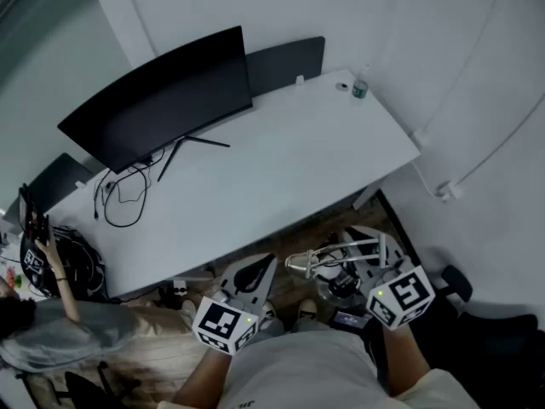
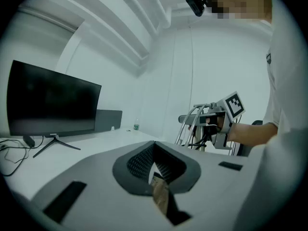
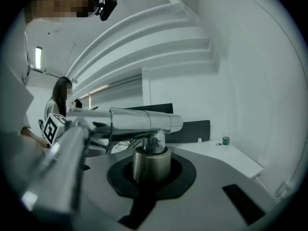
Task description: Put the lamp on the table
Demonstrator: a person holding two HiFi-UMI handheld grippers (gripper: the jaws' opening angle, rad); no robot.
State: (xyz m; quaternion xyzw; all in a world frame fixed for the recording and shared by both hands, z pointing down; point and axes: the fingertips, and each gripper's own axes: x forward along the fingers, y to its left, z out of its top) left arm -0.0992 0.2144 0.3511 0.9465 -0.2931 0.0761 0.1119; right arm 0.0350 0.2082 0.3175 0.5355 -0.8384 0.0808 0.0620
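The lamp [image 1: 334, 259] is a silver metal desk lamp with thin arms, held in the air below the table's near edge. My right gripper [image 1: 354, 273] is shut on it. In the right gripper view the jaws clamp the lamp's short cylinder [image 3: 151, 161], under its tubular head [image 3: 144, 121]. The white table [image 1: 289, 173] lies ahead of both grippers. My left gripper [image 1: 249, 273] is left of the lamp, apart from it, with its jaws together and nothing between them. The left gripper view shows the pads [image 2: 144, 160] meeting and the lamp [image 2: 196, 118] off to the right.
A large black monitor [image 1: 162, 100] stands at the table's back left with cables [image 1: 123, 198] beside it, and a dark panel [image 1: 287, 61] behind. A small bottle [image 1: 360, 88] is at the far right corner. A seated person [image 1: 51, 335] is at the left. White walls close the right side.
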